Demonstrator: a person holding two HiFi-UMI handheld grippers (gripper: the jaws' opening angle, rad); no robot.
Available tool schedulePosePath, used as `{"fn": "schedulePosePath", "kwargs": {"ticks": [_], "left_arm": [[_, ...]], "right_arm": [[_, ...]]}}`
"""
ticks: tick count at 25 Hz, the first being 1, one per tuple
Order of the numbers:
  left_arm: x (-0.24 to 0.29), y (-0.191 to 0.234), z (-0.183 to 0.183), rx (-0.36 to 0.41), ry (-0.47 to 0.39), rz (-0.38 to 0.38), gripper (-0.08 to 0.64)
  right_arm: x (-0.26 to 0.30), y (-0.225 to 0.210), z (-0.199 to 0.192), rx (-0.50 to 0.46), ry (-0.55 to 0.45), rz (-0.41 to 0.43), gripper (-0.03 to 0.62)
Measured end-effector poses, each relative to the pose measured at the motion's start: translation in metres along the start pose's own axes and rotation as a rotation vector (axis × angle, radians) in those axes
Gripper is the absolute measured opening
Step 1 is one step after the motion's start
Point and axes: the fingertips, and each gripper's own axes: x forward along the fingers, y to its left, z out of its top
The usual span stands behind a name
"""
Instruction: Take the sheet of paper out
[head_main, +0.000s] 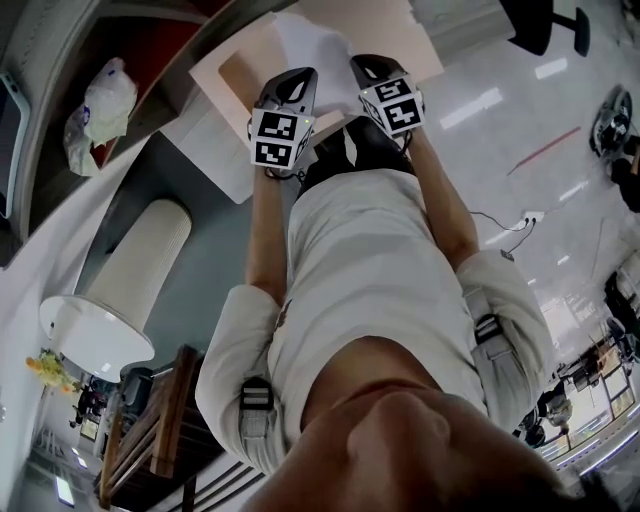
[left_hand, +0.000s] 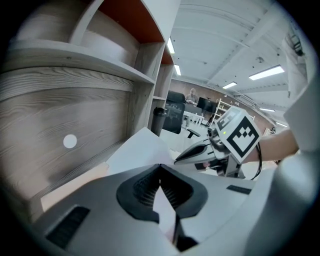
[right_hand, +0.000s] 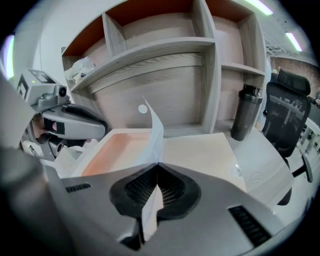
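A white sheet of paper (head_main: 312, 42) is held up over an open pale pink box (head_main: 235, 75) on the desk. My left gripper (head_main: 300, 78) is shut on the sheet's left side, and the paper (left_hand: 142, 147) runs out of its jaws toward the shelf. My right gripper (head_main: 364, 66) is shut on the other side, where the paper (right_hand: 156, 132) stands up in a curl above the box (right_hand: 117, 147). The two grippers sit close together, each showing in the other's view: right gripper (left_hand: 197, 152), left gripper (right_hand: 80, 122).
A wooden shelf unit (right_hand: 165, 60) stands right behind the box. A dark bottle (right_hand: 246, 114) sits at its right end, with a black office chair (right_hand: 289, 117) beyond. A plastic bag (head_main: 102, 100) lies on a shelf. A white cylinder (head_main: 125, 295) stands near the person's left.
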Motion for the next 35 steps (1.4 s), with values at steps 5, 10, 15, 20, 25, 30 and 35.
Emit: {"fn": "schedulePosePath", "kwargs": {"ticks": [5, 10, 15, 20, 25, 30, 35], "left_arm": [[-0.014, -0.013, 0.015, 0.011, -0.031, 0.01, 0.017], [-0.032, -0.024, 0.031, 0.018, -0.074, 0.02, 0.017], [-0.055, -0.021, 0.056, 0.024, -0.118, 0.049, 0.017], [-0.082, -0.022, 0.08, 0.017, -0.164, 0.092, 0.017], [-0.109, -0.021, 0.104, 0.028, -0.228, 0.145, 0.017], [-0.145, -0.016, 0.128, 0.033, -0.305, 0.213, 0.017], [-0.178, -0.011, 0.145, 0.042, -0.35, 0.284, 0.017]], "right_arm": [[-0.022, -0.002, 0.009, -0.022, -0.037, -0.005, 0.021], [-0.044, 0.002, 0.021, -0.054, -0.076, -0.002, 0.021], [-0.065, 0.016, 0.054, -0.086, -0.139, 0.023, 0.021], [-0.087, 0.031, 0.082, -0.129, -0.194, 0.06, 0.021], [-0.112, 0.05, 0.118, -0.182, -0.271, 0.107, 0.021], [-0.136, 0.075, 0.157, -0.24, -0.352, 0.152, 0.02], [-0.152, 0.095, 0.187, -0.271, -0.42, 0.192, 0.02]]}}
